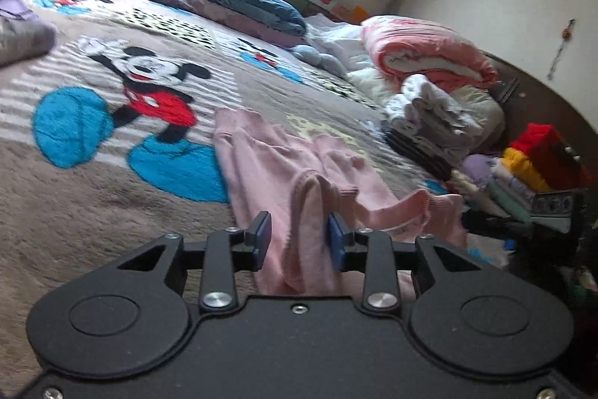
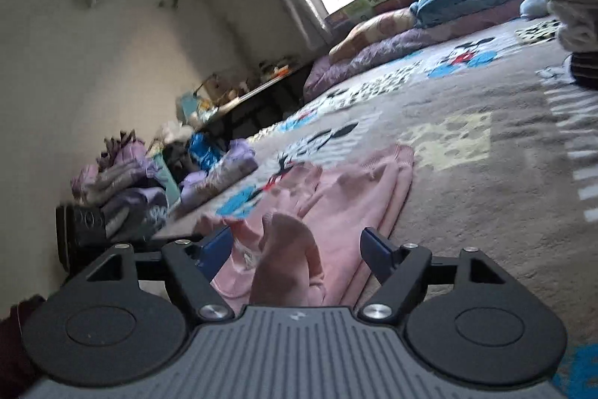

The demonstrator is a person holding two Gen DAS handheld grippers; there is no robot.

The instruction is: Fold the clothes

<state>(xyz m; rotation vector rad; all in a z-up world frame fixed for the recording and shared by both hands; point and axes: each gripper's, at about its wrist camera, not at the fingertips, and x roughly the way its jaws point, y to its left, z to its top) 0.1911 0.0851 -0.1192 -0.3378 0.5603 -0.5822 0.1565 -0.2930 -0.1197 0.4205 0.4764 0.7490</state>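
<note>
A pink garment [image 1: 269,159] lies rumpled on the cartoon-print blanket [image 1: 93,212], not yet folded. The left tool [image 1: 299,236] stands partly open around a raised fold of it; whether the pads press cannot be told. The right tool [image 2: 295,245] gapes wide, cloth loose between. Folded stacks [image 1: 429,114] wait nearby. Motion blur hides the garment's shape.

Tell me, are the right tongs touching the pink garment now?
Apart. In the right wrist view the right tongs stand wide open; the pink garment bunches up between them, with a clear gap to each pad.
</note>
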